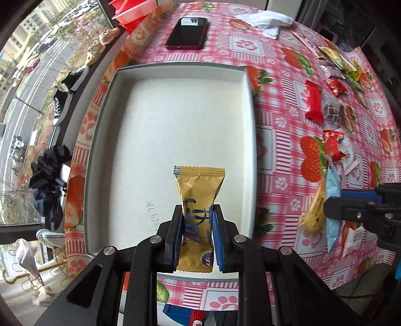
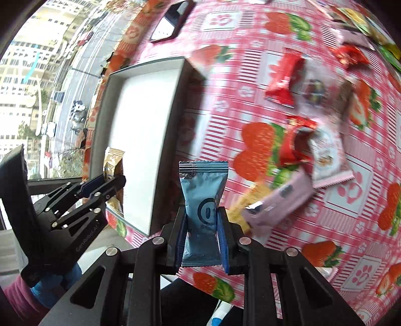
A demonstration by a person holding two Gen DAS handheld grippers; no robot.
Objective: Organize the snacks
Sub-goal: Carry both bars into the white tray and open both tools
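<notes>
My left gripper (image 1: 197,215) is shut on a gold snack packet (image 1: 198,190) and holds it over the near end of a white box (image 1: 170,72), which holds nothing else. My right gripper (image 2: 202,218) is shut on a light blue snack packet (image 2: 203,198), held above the tablecloth just right of the box (image 2: 140,75). In the right wrist view the left gripper (image 2: 110,183) shows at the left with the gold packet (image 2: 112,160). In the left wrist view the right gripper (image 1: 351,208) shows at the right edge with the blue packet (image 1: 333,200).
Several loose snacks lie on the pink strawberry tablecloth right of the box: a red packet (image 1: 313,102), a pink packet (image 2: 280,200), a yellow packet (image 1: 315,208). A black phone (image 1: 188,32), a white cloth (image 1: 265,21) and red bowls (image 1: 132,12) sit at the far end.
</notes>
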